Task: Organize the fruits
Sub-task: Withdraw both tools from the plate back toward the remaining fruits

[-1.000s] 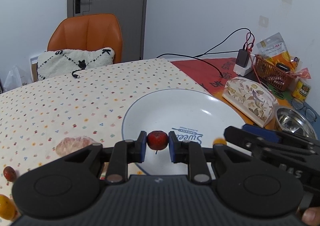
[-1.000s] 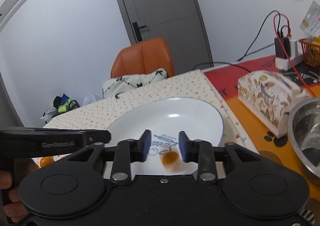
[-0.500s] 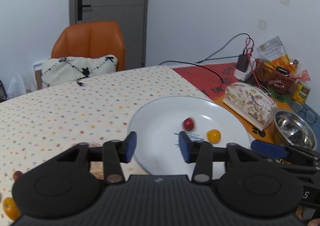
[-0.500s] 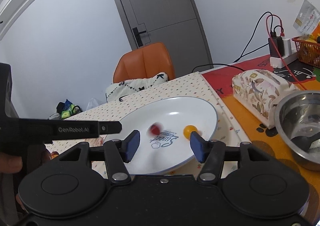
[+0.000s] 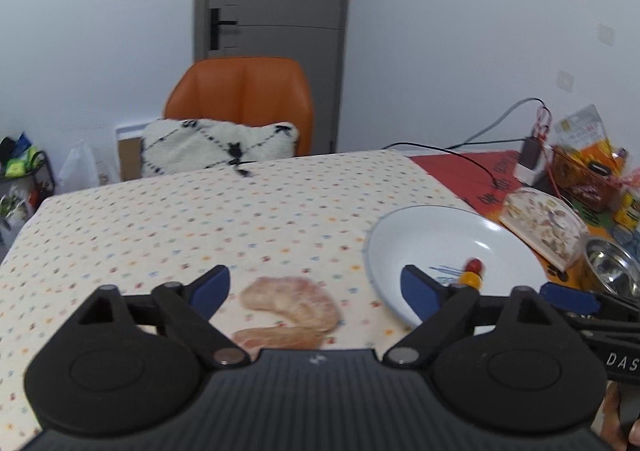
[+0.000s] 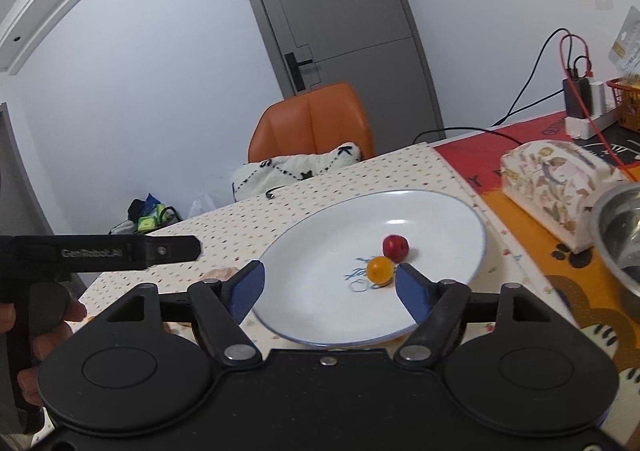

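From the left wrist camera, the left gripper (image 5: 315,289) has its blue-tipped fingers (image 5: 211,287) spread wide apart, holding nothing. It hangs over the dotted cloth that covers the surface (image 5: 200,219), and between the fingers lie pale pinkish peel pieces (image 5: 294,301) on the cloth. Off to the right sits the white plate (image 5: 420,227), and in it a small red fruit (image 5: 475,264) rests right against a small yellow fruit (image 5: 471,278), both near the plate's printed blue lettering. Beyond the plate are a floral-patterned box (image 5: 540,221) and a steel bowl (image 5: 610,267). An orange chair (image 5: 240,91) with a white cushion (image 5: 218,145) stands at the far edge.

From the right wrist camera, the right gripper (image 6: 330,287) also has its fingers (image 6: 414,291) wide apart and empty, hovering at the near side of the white plate (image 6: 320,251). The red fruit (image 6: 395,247) and the yellow fruit (image 6: 379,269) lie touching in the middle of the plate, the yellow one nearer and just beside the right-hand finger. The left gripper's black body (image 6: 100,253) shows at the left, held in a hand (image 6: 48,335).
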The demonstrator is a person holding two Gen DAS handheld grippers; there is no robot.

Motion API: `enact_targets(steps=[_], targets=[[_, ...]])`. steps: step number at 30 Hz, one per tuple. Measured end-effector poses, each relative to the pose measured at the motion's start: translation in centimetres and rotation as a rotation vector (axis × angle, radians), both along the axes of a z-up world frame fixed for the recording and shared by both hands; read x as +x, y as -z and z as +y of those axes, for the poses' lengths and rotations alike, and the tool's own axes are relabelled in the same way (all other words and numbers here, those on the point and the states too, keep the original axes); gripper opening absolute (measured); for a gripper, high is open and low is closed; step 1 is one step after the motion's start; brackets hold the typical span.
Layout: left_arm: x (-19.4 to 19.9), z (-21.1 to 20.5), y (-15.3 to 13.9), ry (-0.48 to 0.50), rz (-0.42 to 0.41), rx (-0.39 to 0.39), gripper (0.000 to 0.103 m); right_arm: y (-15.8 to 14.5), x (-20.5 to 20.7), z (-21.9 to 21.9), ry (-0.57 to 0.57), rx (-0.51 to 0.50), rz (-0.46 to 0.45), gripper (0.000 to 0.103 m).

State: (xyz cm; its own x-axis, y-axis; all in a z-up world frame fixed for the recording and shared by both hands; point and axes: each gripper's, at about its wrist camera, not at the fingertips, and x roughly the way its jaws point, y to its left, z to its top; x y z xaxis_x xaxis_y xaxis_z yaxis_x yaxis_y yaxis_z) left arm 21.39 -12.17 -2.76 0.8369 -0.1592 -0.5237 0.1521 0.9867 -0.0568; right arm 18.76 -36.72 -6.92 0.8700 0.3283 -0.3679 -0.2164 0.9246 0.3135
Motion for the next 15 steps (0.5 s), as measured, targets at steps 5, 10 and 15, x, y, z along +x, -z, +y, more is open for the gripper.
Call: enact_targets(steps=[5,10,15], targets=[[-0.9,2.3,-0.4,-0.070,0.033,-0.008,0.096,-0.2,0.0,1.1,-0.002,-0.010,0.008,0.085],[-2.2,4.3,-0.4,-0.102,0.043,-0.014,0.096,-0.7,-0.7,2.1,-0.014,-0.004,-0.019,0.102],[-3.7,6.1,-0.5,-0.138,0.020,-0.039,0.103,-0.8,-1.0,3.0,-0.024,0.009,-0.017,0.103]])
